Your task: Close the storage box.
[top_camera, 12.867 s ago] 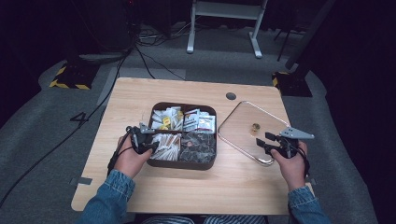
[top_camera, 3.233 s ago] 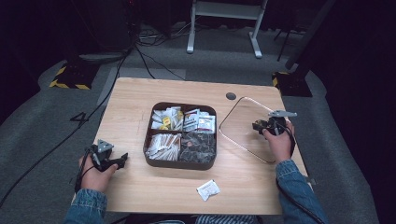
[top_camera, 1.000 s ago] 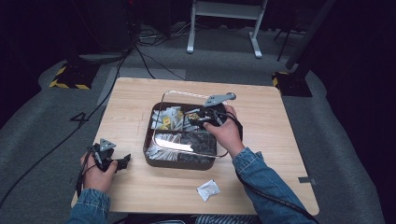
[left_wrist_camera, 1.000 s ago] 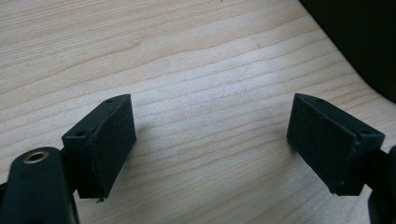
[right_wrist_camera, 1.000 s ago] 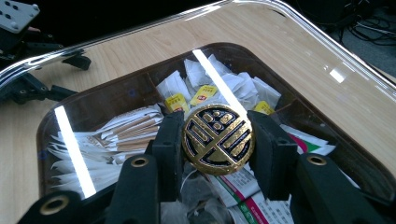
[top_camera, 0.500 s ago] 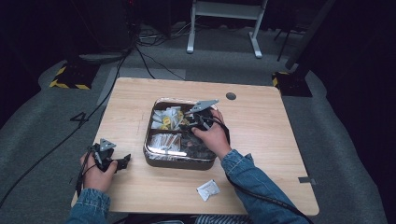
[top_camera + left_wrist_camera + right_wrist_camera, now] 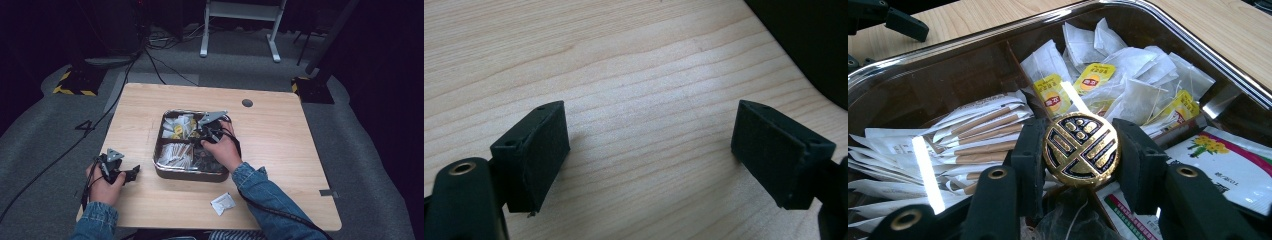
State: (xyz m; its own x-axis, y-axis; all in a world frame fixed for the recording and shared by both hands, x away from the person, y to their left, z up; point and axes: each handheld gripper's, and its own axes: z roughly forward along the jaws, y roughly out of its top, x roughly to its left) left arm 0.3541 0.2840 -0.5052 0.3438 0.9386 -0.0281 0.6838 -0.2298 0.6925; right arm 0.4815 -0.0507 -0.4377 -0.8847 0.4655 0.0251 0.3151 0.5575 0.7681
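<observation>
While the left claw (image 7: 131, 174) rests idle near the table's (image 7: 280, 145) front left corner, its jaws standing wide apart over bare wood with nothing between them, the right claw (image 7: 200, 137) is clamped on the round gold-and-black knob (image 7: 1081, 149) of a clear lid (image 7: 1193, 37), gripping it from both sides. Seen from the high view, the lid (image 7: 165, 131) sits over a dark, compartmented box (image 7: 187, 173) at the middle of the table, the person's right hand (image 7: 223, 150) reaching across it from the front, a denim sleeve (image 7: 270, 197) trailing back to the table's near edge. Whether the lid's rim is fully seated on the box cannot be told. Through the clear lid, the right claw's view shows tea bags with yellow tags (image 7: 1118, 87) heaped in one compartment, a stack of long white-and-brown paper sachets (image 7: 968, 135) in the next, and flat packets printed with yellow flowers (image 7: 1228, 165) at the right. Light glints in streaks off the lid's surface. Apart from the box, a single small white sachet (image 7: 223, 203) lies on the wood near the front edge, just beside the right sleeve. The person's left hand (image 7: 102, 182) holds its claw level, pointing toward the box but well apart from it.
</observation>
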